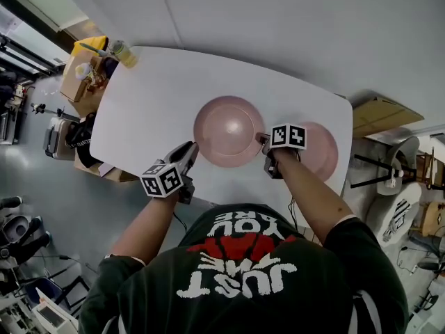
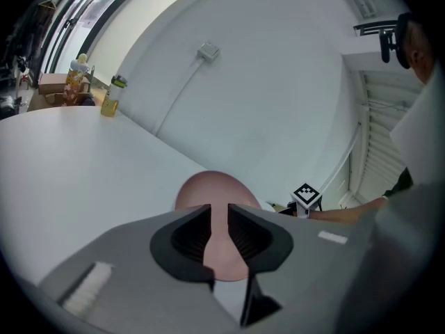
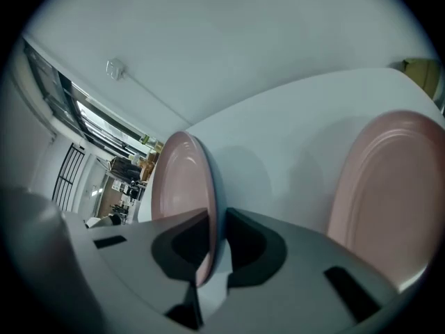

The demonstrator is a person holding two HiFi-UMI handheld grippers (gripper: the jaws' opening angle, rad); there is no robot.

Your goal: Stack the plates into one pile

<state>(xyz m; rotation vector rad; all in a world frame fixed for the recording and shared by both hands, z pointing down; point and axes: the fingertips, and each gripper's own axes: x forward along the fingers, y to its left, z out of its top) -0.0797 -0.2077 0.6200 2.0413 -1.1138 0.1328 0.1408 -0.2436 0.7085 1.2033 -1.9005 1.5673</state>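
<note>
Two pink plates lie on the white table (image 1: pixel 153 110). The larger-looking one (image 1: pixel 228 131) is in the middle; the other (image 1: pixel 324 155) lies to its right, partly hidden by my right gripper's marker cube. My right gripper (image 1: pixel 266 143) is shut on the middle plate's right rim. In the right gripper view that rim (image 3: pixel 174 179) stands edge-on between the pads (image 3: pixel 217 218), with the second plate (image 3: pixel 396 186) to the right. My left gripper (image 1: pixel 191 149) hovers at the same plate's near-left rim. Its jaws (image 2: pixel 219 218) stand slightly apart, and the plate (image 2: pixel 212 190) shows through the gap.
A yellow bottle (image 1: pixel 124 53) (image 2: pixel 111 96) stands at the table's far left corner. Cardboard boxes and bags (image 1: pixel 83 75) sit on the floor to the left. A cardboard sheet (image 1: pixel 382 113) and a chair (image 1: pixel 400 165) are off the right end.
</note>
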